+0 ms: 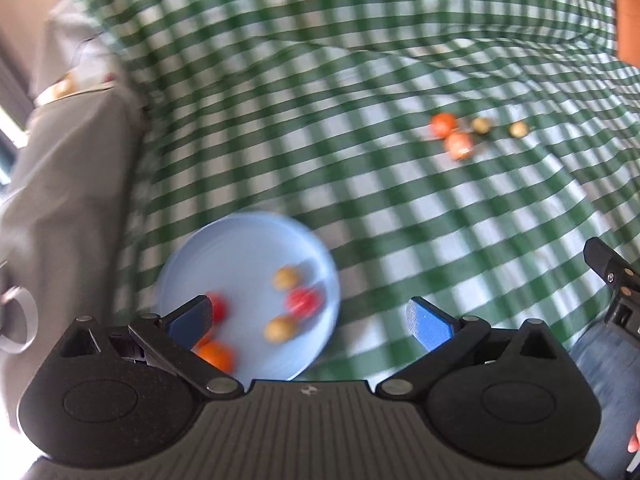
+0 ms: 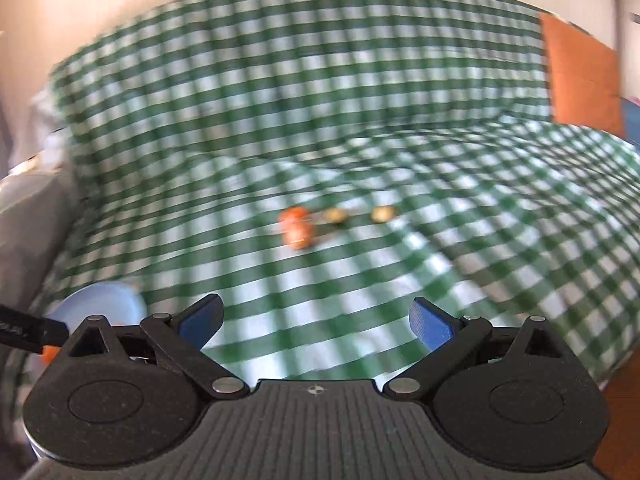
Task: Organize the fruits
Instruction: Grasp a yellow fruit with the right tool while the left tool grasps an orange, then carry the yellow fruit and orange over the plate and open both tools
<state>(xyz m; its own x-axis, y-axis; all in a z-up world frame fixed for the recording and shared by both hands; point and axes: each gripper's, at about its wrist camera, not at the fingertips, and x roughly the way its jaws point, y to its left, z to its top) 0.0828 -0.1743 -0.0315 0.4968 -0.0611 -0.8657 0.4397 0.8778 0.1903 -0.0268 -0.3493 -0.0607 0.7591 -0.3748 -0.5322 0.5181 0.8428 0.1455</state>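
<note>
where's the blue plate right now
In the left wrist view the blue plate lies on the checked cloth, just ahead of the open left gripper, toward its left finger.

One blue plate (image 1: 224, 248) sits at about seven o'clock in the left wrist view. On it lie five fruits: two red ones (image 1: 305, 301), two yellowish-brown ones (image 1: 286, 278) and one orange one (image 1: 218, 356). Off the plate, on the green checked cloth (image 1: 320, 120) toward two o'clock, lie four more: two orange ones (image 1: 443, 125) touching each other, and two small yellowish-brown ones (image 1: 481, 125) just beside them.
</note>
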